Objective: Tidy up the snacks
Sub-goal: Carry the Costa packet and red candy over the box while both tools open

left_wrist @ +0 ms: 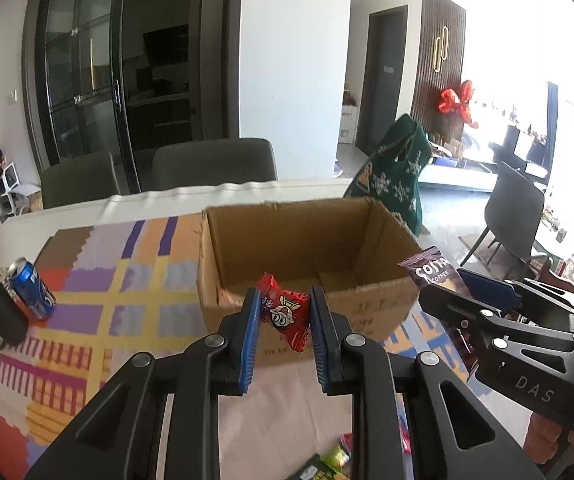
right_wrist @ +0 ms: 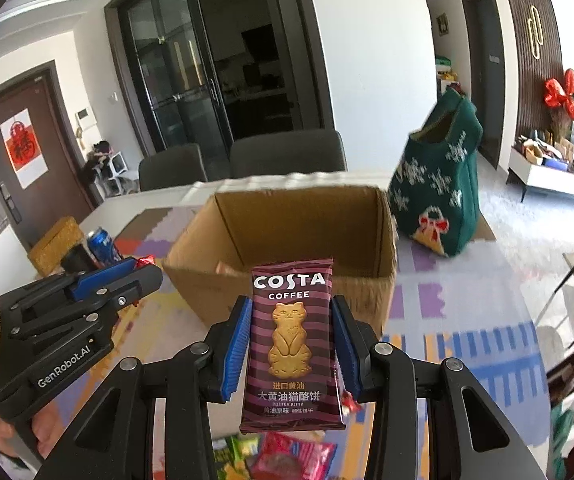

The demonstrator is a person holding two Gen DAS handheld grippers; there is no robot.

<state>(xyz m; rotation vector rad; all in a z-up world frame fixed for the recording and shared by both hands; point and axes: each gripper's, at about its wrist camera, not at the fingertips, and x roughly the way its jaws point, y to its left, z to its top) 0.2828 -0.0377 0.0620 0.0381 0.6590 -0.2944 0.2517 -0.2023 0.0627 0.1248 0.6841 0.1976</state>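
The left gripper [left_wrist: 283,314] is clamping a red candy [left_wrist: 285,311] between its blue pads [left_wrist: 250,338]. The candy is sitting crosswise in the grip, its long axis tilting from upper left to lower right, with one twisted end pointing up toward the box [left_wrist: 307,256] and the other hanging down toward the near side. The candy is hanging just in front of the near wall of the box, above the patterned cloth [left_wrist: 99,300].

The right gripper [right_wrist: 291,344] is closing on a Costa biscuit [right_wrist: 291,344]. The biscuit pack is standing upright, its long axis running vertically, printed face toward the camera and top edge pointing up. The pads [right_wrist: 236,344] are pressing on its two long side edges. The pack is hovering near the front wall of the box [right_wrist: 287,232], its top edge level with the box rim.

The box is standing open at the top on the cloth. A blue can [left_wrist: 31,288] and a black mug [left_wrist: 3,318] are standing touching at the far left. A green bag [right_wrist: 443,184] is standing just right of the box. More snack packs [right_wrist: 287,456] are lying on the near edge of the table, below the grippers.
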